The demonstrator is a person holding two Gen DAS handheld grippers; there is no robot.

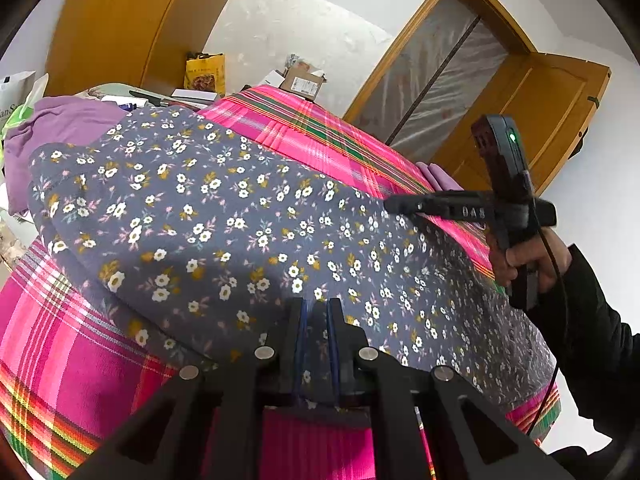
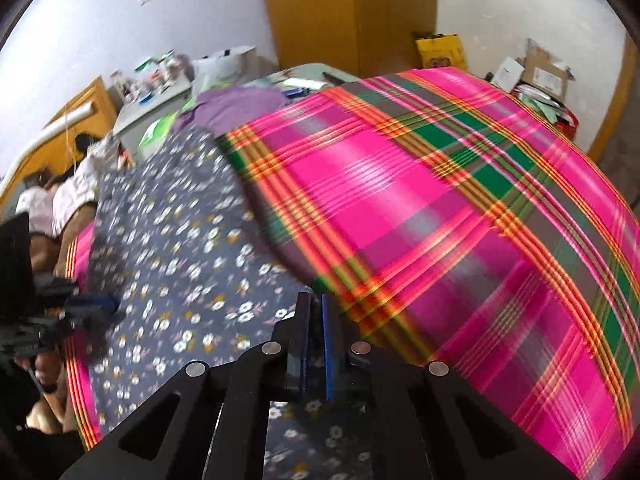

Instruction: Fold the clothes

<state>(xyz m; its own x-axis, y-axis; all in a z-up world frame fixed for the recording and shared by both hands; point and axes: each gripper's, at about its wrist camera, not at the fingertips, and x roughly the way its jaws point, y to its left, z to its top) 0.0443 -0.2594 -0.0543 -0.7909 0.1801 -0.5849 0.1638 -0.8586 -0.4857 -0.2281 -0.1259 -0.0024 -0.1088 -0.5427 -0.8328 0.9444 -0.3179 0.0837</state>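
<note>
A grey-blue floral garment lies spread flat on a pink plaid cloth that covers the table. My left gripper is shut on the garment's near edge, with fabric between its blue pads. My right gripper is shut on the garment's opposite edge; it also shows in the left wrist view, low over that edge. The left gripper shows in the right wrist view at the far left. The right wrist view is motion-blurred.
A purple garment lies at the table's far end, among bottles, a yellow bag and cardboard boxes. Wooden doors stand behind. A person sits at the far left.
</note>
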